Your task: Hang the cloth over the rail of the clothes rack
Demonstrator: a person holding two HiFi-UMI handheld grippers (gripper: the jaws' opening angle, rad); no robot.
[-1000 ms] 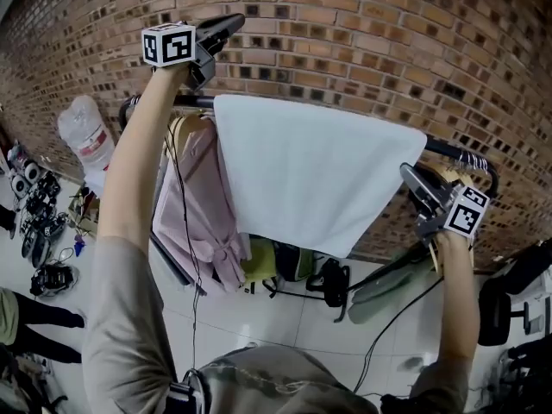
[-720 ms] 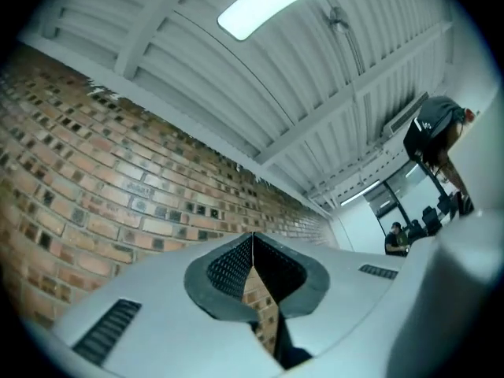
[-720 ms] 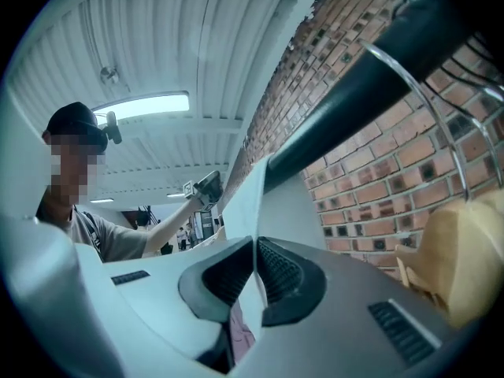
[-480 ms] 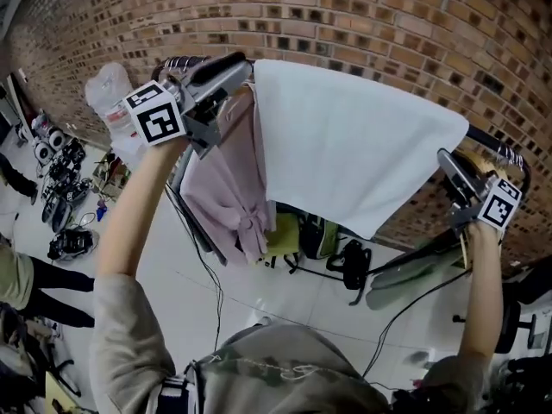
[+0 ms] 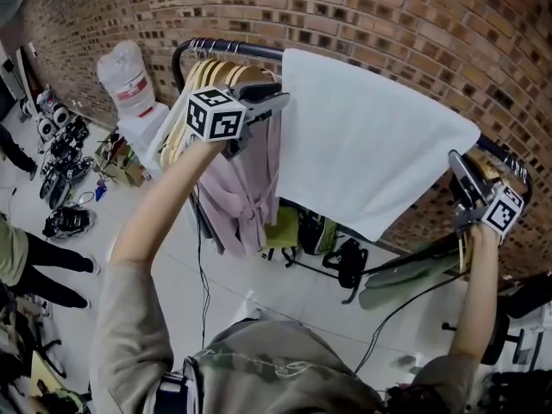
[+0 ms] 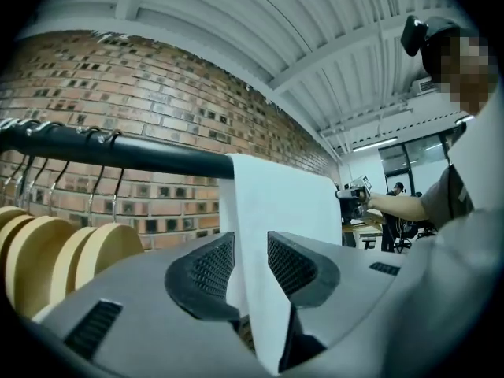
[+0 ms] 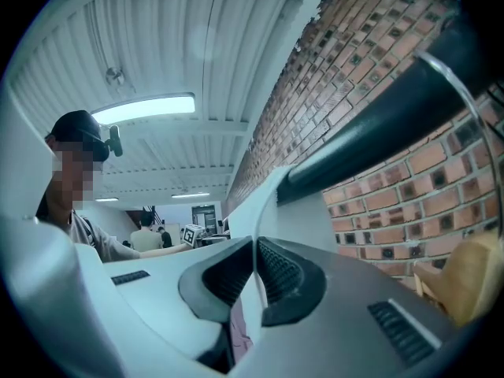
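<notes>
Head view showed the white cloth (image 5: 371,136) hanging over the black rail (image 5: 233,47), near the brick wall (image 5: 388,15). The left gripper (image 5: 274,98) had just been opening its jaws. They stood a little apart, with the cloth's edge hanging loose between them. The right gripper (image 5: 457,164) was pinched tight on the cloth's other edge.

White cloth (image 6: 276,211) loose between left claw's (image 6: 250,266) just-opened jaws, below black rail (image 6: 118,152).

left gripper (image 5: 280,100) jaws just parting round cloth (image 5: 371,145); right gripper (image 5: 455,160) clamped
</notes>
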